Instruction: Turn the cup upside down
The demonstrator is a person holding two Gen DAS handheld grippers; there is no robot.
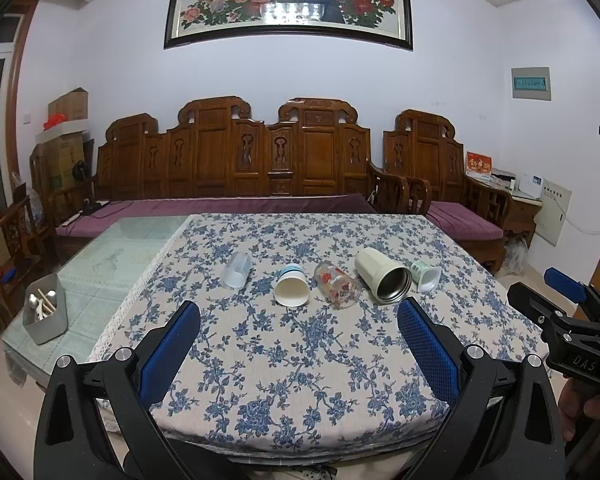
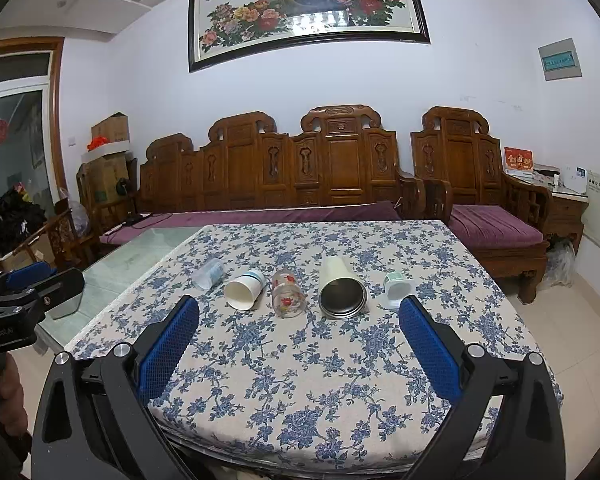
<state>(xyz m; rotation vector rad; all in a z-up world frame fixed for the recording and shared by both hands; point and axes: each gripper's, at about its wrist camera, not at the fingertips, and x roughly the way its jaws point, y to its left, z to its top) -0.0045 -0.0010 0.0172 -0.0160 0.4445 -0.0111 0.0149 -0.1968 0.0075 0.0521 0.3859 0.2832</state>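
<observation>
Left wrist view: left claw held wide, nothing gripped, raised over near edge of bench. Five cups laid on sides in row mid-bench: clear plastic cup, white paper cup, printed glass, cream steel-lined tumbler, small green-white cup. Grey utensil holder seen at left.

Right wrist view: right claw spread wide, empty. Same row seen: tumbler mouth turned toward camera, glass beside it.

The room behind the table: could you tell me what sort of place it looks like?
Most likely a home living room: a carved wooden sofa with purple cushions, a framed peacock painting above it, and a table under a floral cloth.
</observation>
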